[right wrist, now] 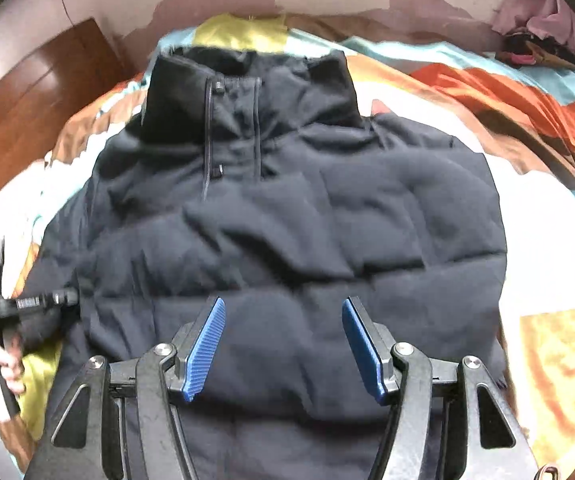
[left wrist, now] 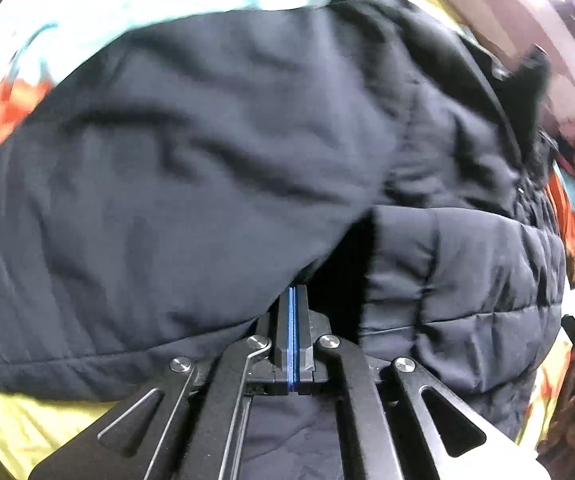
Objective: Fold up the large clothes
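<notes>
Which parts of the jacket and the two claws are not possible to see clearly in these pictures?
- Left claw tips, left wrist view: buried under a jacket fold; what they pinch is hidden.
- Jacket hem, right wrist view: cut off behind the open right claw.
- Left claw in right wrist view: small, at the edge, tips against fabric.
- Background, left wrist view: blurred.

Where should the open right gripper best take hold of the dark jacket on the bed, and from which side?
Probably at the right side edge of the jacket, coming in from the right. There the padded body ends over the bedspread, a free edge to pinch. The right gripper hangs open over the flat middle, which offers no fold.
</notes>
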A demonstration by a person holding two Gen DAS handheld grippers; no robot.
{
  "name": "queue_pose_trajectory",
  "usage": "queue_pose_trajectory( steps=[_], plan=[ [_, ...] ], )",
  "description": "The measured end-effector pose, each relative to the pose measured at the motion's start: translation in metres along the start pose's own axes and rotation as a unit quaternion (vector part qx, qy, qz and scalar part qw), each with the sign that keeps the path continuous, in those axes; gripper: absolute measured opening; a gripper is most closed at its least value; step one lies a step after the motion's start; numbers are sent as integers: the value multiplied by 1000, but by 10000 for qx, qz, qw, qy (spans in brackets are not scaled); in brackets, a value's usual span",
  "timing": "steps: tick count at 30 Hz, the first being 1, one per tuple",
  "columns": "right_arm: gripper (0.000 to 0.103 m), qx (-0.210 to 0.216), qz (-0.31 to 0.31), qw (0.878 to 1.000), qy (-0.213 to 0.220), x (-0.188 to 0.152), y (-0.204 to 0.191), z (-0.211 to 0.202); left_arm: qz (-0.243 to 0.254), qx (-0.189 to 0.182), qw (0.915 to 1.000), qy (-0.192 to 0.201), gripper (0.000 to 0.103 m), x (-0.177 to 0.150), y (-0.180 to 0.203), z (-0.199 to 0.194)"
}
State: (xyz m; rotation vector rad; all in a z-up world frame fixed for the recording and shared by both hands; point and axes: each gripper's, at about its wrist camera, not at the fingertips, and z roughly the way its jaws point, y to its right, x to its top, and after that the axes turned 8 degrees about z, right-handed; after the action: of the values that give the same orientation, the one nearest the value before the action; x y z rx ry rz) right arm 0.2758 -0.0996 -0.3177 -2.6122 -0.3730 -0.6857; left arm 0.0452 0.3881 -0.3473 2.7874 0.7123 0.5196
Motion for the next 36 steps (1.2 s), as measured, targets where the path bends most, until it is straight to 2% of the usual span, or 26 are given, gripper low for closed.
queue_pose_trajectory(
  steps=[4, 6, 8, 9, 12, 15, 20, 22, 25, 27, 29, 30, 32, 33, 35, 36],
  plan=[
    [58, -27, -244, 9994, 228, 6, -14, 18, 306, 8, 9995, -62, 0, -5, 4, -4],
    [46, -103, -332, 9988, 338, 7, -18, 27, 497, 13, 9987, -78, 0, -7, 17, -2],
    [29, -257, -423, 9984, 259, 7, -20, 42, 687, 26, 9975, -187, 0, -12, 19, -1],
    [27, -339, -456, 9982, 182, 5, -20, 50, 738, 35, 9970, -231, 0, -15, 19, 1],
    [26, -512, -521, 9972, -144, -1, -16, 76, 750, 65, 9966, -333, 0, -22, 19, 6],
    [26, -644, -611, 9954, -361, -5, -15, 97, 644, 63, 9972, -373, 0, -38, 2, 2],
    [26, -728, -660, 9935, -579, -3, -13, 114, 421, 168, 9982, -401, 0, -63, -19, -10],
    [25, -734, -608, 9936, -614, 2, -14, 110, 297, 253, 9985, -382, 0, -77, -39, -22],
    [26, -391, -310, 9976, -474, 6, -15, 85, -28, 354, 9991, -241, 3, -96, -75, -41],
    [29, -107, -179, 9991, -365, 0, -19, 62, -388, 326, 9986, -140, 11, -106, -103, -54],
    [57, 108, -86, 9993, -334, -11, -24, 44, -997, 223, 9948, 58, 30, -123, -144, -71],
    [60, 186, -67, 9993, -311, -18, -27, 35, -1230, 222, 9921, 141, 34, -128, -157, -77],
    [60, 362, -129, 9986, -377, -32, -35, 20, -1891, 195, 9811, 360, 36, -139, -189, -90],
    [60, 403, -186, 9980, -457, -40, -39, 15, -2120, 162, 9762, 425, 36, -136, -187, -99],
    [61, 475, -279, 9968, -577, -53, -50, 9, -2847, -120, 9565, 631, 39, -144, -221, -112],
    [61, 514, -323, 9961, -639, -58, -53, 7, -3031, -227, 9503, 672, 39, -146, -229, -113]
  ],
)
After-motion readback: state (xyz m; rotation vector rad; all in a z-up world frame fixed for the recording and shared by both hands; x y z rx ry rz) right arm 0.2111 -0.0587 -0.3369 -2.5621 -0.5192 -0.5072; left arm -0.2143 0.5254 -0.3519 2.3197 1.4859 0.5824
